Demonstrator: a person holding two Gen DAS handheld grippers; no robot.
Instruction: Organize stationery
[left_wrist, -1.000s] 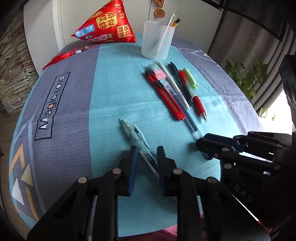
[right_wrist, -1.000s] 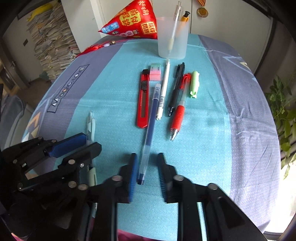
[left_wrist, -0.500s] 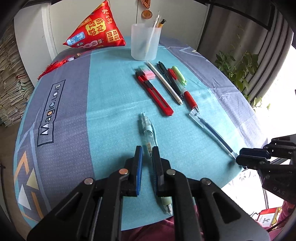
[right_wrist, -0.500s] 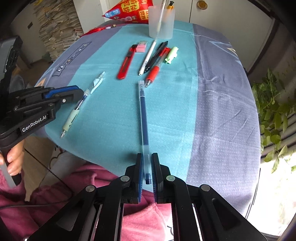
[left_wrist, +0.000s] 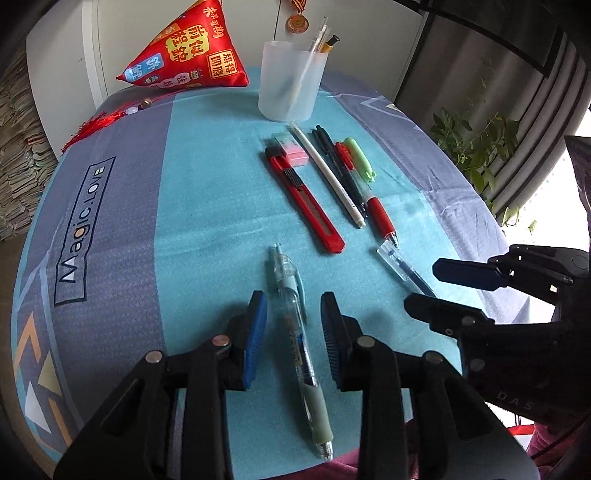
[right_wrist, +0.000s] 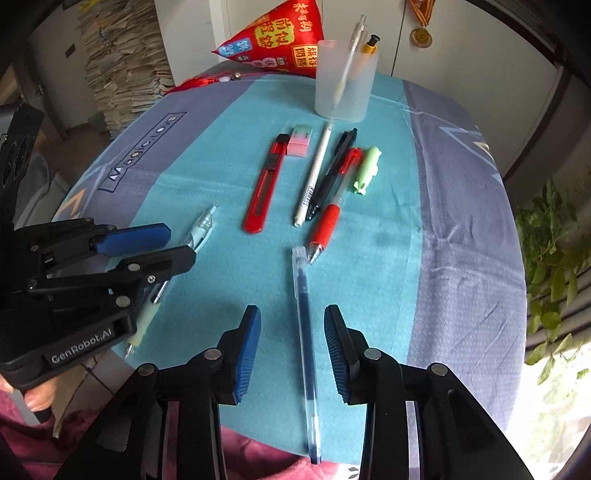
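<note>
Near the front edge of the table (left_wrist: 110, 229), both of your claws have just let go. Half a second ago each was pinched tight on a pen; now your left gripper (left_wrist: 293, 332) has opened its jaws partway, and the pale green pen (left_wrist: 299, 332) lies loose on the cloth between the blue pads, touching neither. Your right gripper (right_wrist: 291, 343) has done the same: its jaws have spread, and the blue pen (right_wrist: 304, 332) rests flat between them, its tail end reaching past the table edge toward your lap. Both pens have been dragged toward you and away from the row they came from.

That leaves two pens set apart at the front, lying roughly parallel, and nothing in either claw. The rest of the stationery sits further back in its row: the red knife (left_wrist: 304, 195), the eraser (left_wrist: 291, 149), the white pen (left_wrist: 328, 171), a black pen (right_wrist: 332, 173), the red pen (left_wrist: 369, 192) and the green marker (left_wrist: 360, 158). Behind them stands the frosted cup (left_wrist: 290, 85), which already has two pens in it. My guess is the cup is where things end up, so these two are only staged, not put away.

Your hands are both tilted steeply down at the cloth, side by side, with the right claw just beside the left one and its fingers angled across toward it. Each claw hangs low over its own pen.
</note>
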